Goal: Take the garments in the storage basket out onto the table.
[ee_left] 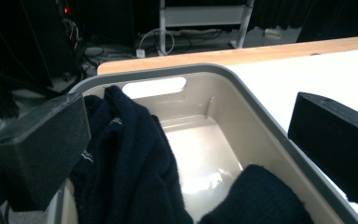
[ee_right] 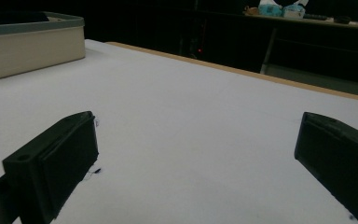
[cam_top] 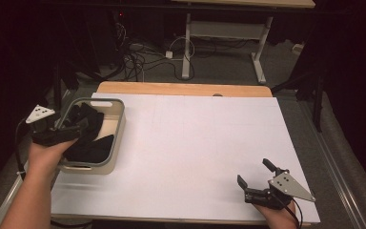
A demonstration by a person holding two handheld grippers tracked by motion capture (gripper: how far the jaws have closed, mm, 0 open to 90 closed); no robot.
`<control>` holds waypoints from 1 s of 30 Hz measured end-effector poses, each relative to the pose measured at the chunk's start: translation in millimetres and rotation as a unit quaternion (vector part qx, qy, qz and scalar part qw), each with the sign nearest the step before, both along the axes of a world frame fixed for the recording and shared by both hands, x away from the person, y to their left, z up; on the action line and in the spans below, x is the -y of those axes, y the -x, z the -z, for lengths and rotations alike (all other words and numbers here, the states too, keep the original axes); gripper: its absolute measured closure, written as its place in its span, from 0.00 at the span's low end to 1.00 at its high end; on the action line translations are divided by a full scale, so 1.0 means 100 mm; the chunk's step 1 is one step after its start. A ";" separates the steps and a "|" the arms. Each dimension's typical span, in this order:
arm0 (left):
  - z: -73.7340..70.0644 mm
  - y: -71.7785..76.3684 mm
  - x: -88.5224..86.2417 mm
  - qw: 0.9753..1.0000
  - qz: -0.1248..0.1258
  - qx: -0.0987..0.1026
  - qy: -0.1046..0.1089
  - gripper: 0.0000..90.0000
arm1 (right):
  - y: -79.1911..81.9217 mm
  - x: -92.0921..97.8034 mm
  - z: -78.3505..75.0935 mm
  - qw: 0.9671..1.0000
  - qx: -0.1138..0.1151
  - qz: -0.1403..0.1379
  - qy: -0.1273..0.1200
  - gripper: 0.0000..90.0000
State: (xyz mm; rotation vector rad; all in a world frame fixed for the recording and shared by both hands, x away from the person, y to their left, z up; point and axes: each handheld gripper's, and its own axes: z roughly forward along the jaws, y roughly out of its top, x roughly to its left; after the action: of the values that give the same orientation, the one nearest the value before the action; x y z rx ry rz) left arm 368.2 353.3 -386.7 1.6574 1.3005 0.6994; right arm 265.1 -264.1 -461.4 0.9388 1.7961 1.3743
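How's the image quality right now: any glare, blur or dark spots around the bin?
High view: white table bright, surroundings dark, dark clothes lack detail. Left gripper view: glare on the bin floor, near jaws soft. Right gripper view: jaws blurred, background dim.

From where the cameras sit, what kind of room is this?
Probably a lab or workshop set up for recording: a white-covered table, a bin of dark cloth, cables tangled on the floor, and another desk behind.

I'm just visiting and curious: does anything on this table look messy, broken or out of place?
Nothing stands out. The dark clothes lie crumpled inside the grey bin, none spilling over its rim. The bin sits upright on the white table, and both grippers look intact.
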 end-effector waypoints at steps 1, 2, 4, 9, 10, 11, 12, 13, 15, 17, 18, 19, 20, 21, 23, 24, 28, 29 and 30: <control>0.00 -0.03 -0.01 1.000 -0.001 -0.007 -0.003 0.00 | 0.00 0.00 0.00 1.000 0.000 0.000 0.000 0.00; 0.00 -0.07 -0.01 1.000 -0.001 -0.018 -0.008 0.00 | 0.00 0.00 0.00 1.000 0.000 0.000 0.000 0.00; 0.00 -0.13 -0.02 0.999 0.004 -0.036 -0.014 0.00 | 0.00 0.00 0.01 1.000 -0.003 0.000 -0.002 0.00; -0.01 -0.27 -0.05 0.997 -0.001 -0.072 -0.012 0.00 | 0.00 0.01 0.01 1.000 -0.004 0.000 -0.004 0.00; 0.00 -0.30 -0.04 0.997 -0.004 -0.079 -0.019 0.00 | 0.00 0.01 0.01 1.000 -0.004 0.000 -0.005 0.00; 0.00 -0.32 -0.04 0.996 -0.006 -0.085 -0.021 0.00 | 0.01 0.01 0.01 1.000 -0.004 0.000 -0.005 0.00; 0.01 -0.37 -0.05 0.995 -0.005 -0.101 -0.022 0.00 | 0.01 0.01 0.01 1.000 -0.004 0.000 -0.005 0.00; 0.01 -0.39 -0.04 0.994 -0.007 -0.110 -0.025 0.00 | 0.01 0.01 0.01 1.000 -0.005 0.000 -0.005 0.00; 0.02 -0.41 -0.04 0.992 -0.008 -0.120 -0.029 0.00 | 0.01 0.01 0.01 1.000 -0.005 -0.001 -0.006 0.00; 0.03 -0.45 -0.02 0.990 -0.005 -0.137 -0.040 0.00 | 0.01 0.00 0.01 1.000 -0.005 -0.001 -0.006 0.00; 0.04 -0.47 -0.02 0.988 -0.005 -0.147 -0.045 0.00 | 0.01 0.00 0.01 1.000 -0.005 -0.001 -0.006 0.00; 0.05 -0.49 -0.01 0.986 -0.004 -0.157 -0.049 0.00 | 0.01 0.00 0.02 1.000 -0.006 -0.002 -0.005 0.00; 0.06 -0.51 -0.01 0.985 -0.005 -0.166 -0.050 0.00 | 0.01 0.00 0.02 1.000 -0.006 -0.002 -0.006 0.00; 0.07 -0.52 -0.01 0.983 -0.006 -0.178 -0.051 0.00 | 0.01 0.00 0.02 1.000 -0.006 -0.002 -0.005 0.00; 0.10 -0.56 -0.01 0.978 -0.006 -0.201 -0.056 0.00 | 0.01 0.00 0.02 1.000 -0.006 -0.002 -0.005 0.00; 0.11 -0.57 -0.01 0.976 -0.005 -0.212 -0.057 0.00 | 0.01 0.00 0.02 1.000 -0.006 -0.002 -0.005 0.00; 0.15 -0.61 0.01 0.966 0.001 -0.249 -0.076 0.02 | 0.02 -0.01 0.02 1.000 -0.005 -0.003 -0.005 0.00; 0.16 -0.63 0.02 0.959 0.002 -0.268 -0.089 0.03 | 0.02 -0.01 0.01 1.000 -0.004 -0.004 -0.004 0.00; 0.16 -0.63 0.02 0.959 0.002 -0.268 -0.089 0.04 | 0.02 -0.01 0.01 1.000 -0.004 -0.004 -0.004 0.00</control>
State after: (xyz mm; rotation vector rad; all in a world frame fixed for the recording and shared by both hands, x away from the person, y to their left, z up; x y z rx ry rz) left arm 431.2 351.0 -403.1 2.0867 1.6420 0.3785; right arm 263.3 -263.1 -462.9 0.9441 1.8034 1.3845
